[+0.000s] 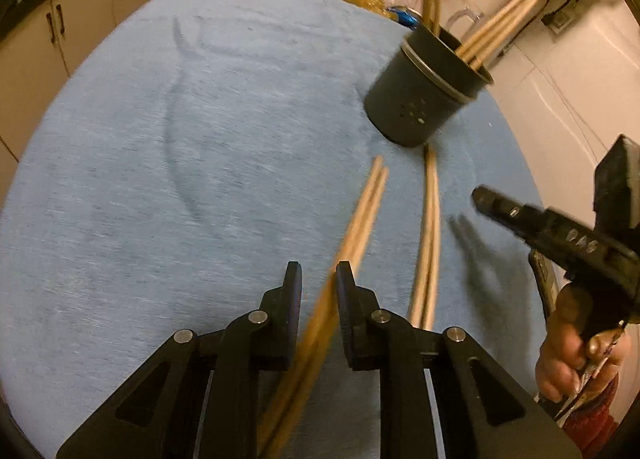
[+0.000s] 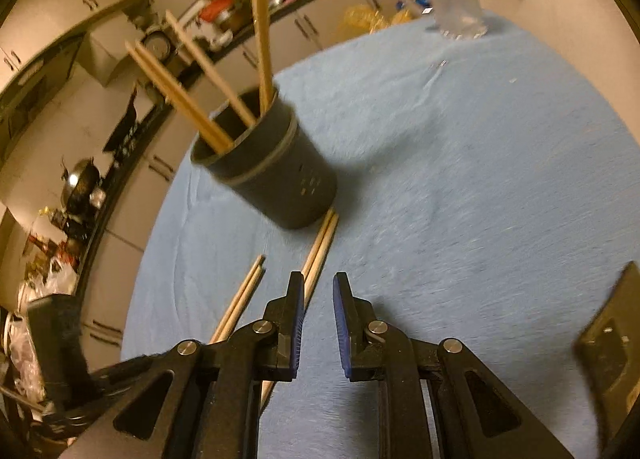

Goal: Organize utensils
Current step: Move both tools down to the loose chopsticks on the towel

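I see plain pale wooden chopsticks, round and tapering, with no writing I can read. My left hand-held gripper [image 1: 317, 279] has its fingers apart around one pair of chopsticks [image 1: 360, 215], though I cannot tell if it pinches them. A second pair [image 1: 430, 235] lies on the blue worktop [image 1: 160, 179] just beside them, reaching the dark holder [image 1: 416, 99] near the far right edge, which contains about five more. My right hand-held gripper [image 2: 318, 283] hangs open, holding nothing.

Wooden chopsticks [image 1: 366, 215] beside dark holder [image 1: 424, 95]

Blue-clothed table [image 1: 160, 179], holder [image 1: 420, 99], chopsticks [image 1: 430, 227] (two pairs)
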